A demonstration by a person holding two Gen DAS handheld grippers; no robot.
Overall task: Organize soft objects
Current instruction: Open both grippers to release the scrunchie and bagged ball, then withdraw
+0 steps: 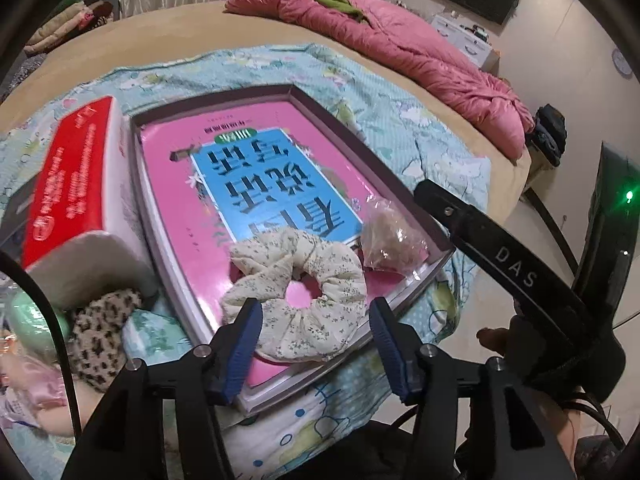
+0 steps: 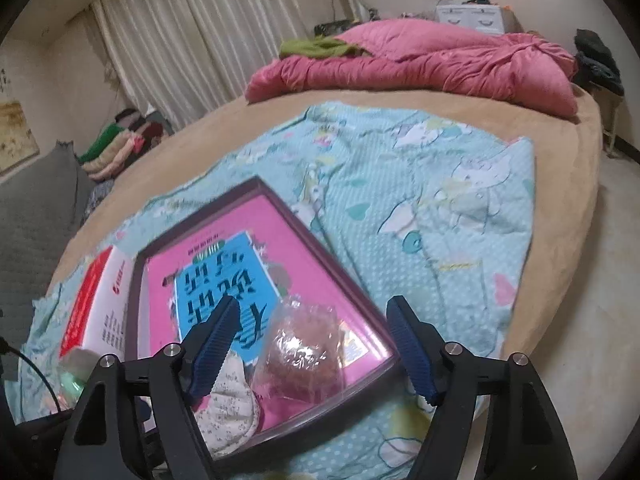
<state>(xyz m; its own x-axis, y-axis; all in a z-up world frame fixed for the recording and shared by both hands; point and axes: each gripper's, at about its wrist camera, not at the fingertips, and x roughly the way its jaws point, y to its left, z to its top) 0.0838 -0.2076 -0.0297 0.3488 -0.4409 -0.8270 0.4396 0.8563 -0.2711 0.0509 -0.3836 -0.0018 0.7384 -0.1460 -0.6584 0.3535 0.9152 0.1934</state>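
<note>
Two soft items, a floral scrunchie (image 1: 294, 300) and a bagged hair tie (image 2: 304, 354), are laid at the tray's (image 1: 416, 204) near edge, released by both spread hand-held grippers (image 1: 316, 354) (image 2: 316, 350); a leopard scrunchie (image 1: 102, 336) is left on the bed.

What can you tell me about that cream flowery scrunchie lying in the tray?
The scrunchie is a gathered ring of cream fabric printed with tiny dark sprigs, soft and puffy, with a hole at its middle. It lies flat on the pink book inside the shallow tray, at its near end, beside a crinkly clear packet. The left hand-held gripper straddles it, blue pads clear of the cloth.
</note>
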